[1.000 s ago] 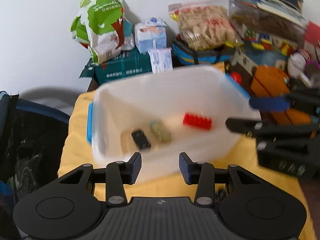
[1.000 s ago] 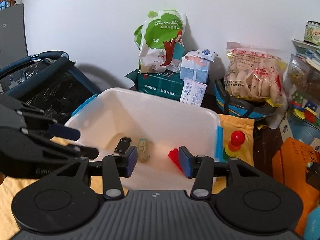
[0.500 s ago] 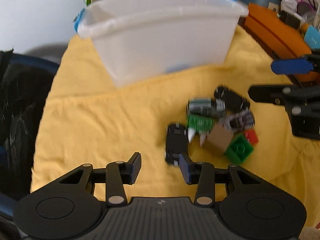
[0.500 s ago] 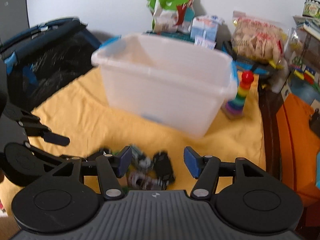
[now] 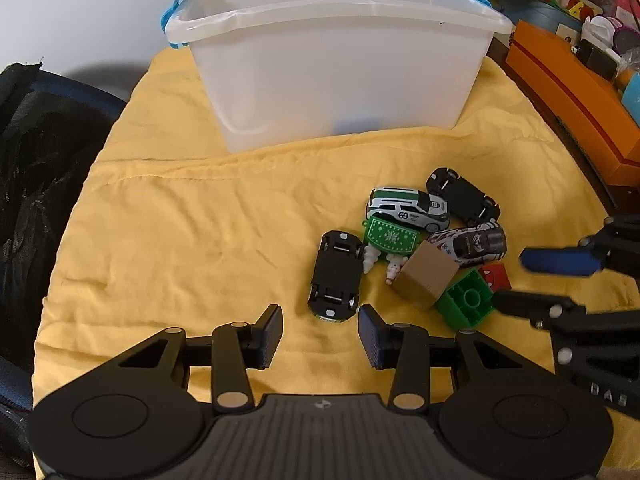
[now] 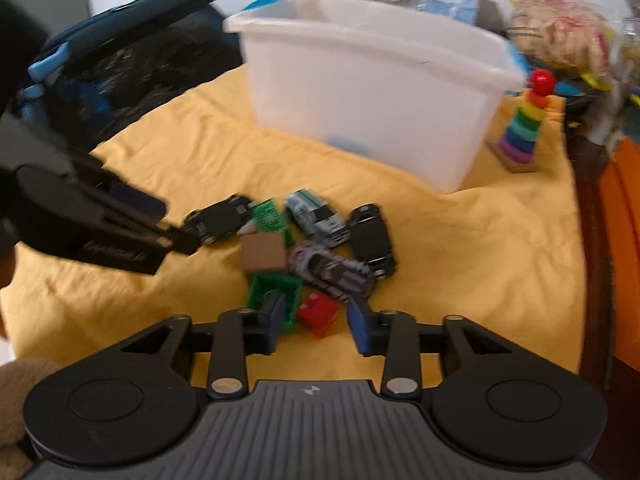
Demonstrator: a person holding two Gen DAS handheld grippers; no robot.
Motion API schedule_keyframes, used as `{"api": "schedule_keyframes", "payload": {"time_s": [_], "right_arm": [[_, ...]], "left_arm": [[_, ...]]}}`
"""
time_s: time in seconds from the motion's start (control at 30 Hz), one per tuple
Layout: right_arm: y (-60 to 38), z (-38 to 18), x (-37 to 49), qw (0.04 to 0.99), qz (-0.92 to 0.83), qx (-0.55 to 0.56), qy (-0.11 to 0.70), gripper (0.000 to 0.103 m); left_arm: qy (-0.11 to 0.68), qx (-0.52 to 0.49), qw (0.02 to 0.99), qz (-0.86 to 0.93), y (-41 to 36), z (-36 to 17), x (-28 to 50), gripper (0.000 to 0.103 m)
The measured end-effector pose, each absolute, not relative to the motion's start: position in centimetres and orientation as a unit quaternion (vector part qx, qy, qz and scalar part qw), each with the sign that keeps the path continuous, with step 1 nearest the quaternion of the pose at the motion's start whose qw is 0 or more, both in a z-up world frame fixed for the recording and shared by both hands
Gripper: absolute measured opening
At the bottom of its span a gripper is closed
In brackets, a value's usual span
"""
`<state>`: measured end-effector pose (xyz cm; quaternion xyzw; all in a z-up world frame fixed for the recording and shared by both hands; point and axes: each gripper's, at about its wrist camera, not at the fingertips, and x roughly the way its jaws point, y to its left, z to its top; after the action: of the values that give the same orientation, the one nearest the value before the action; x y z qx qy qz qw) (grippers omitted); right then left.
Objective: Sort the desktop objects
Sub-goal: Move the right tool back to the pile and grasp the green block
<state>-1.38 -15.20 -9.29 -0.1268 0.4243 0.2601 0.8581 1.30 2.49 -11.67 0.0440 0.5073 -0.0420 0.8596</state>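
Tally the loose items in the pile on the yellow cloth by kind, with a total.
Toy cars: 4, two upside down, two on their wheels
Building bricks: 2, green and red
Brown block: 1
Green snowflake-patterned piece: 1
Small white figures: 2
Total: 10

Translucent plastic bin [image 5: 336, 80] — creased yellow cloth [image 5: 180, 220].

We see a yellow cloth [image 5: 180, 220] spread over the counter, a black and blue bag [image 5: 36, 152] at its left edge, an orange box [image 5: 568, 92] to the right, and snack bags [image 6: 560, 32] against the white wall [image 5: 80, 20].
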Motion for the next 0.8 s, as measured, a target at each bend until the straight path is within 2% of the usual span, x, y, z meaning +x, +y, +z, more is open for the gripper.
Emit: {"api": "schedule_keyframes", "payload": {"time_s": [0.2, 0.5, 0.57, 0.8], "right_arm": [[-13.4, -9.7, -2.4, 0.839, 0.323, -0.170, 0.403, 0.035], [-11.4, -11.4, -1.8, 0.849, 0.272, -0.194, 0.410, 0.039], [-11.4, -12.0, -1.7, 0.850, 0.239, -0.209, 0.421, 0.028], [-14.1, -10.8, -2.1, 0.840, 0.254, -0.057, 0.477, 0.027]], "left_arm": [[0.520, 0.047, 0.852, -0.033, 2.8, -12.4, 1.3, 0.046], [0.520, 0.080, 0.847, -0.080, 2.9, -12.4, 2.2, 0.046], [0.519, 0.083, 0.846, -0.090, 3.0, -12.5, 2.5, 0.046], [0.508, 0.092, 0.850, -0.104, 3.5, -12.3, 3.2, 0.046]]}}
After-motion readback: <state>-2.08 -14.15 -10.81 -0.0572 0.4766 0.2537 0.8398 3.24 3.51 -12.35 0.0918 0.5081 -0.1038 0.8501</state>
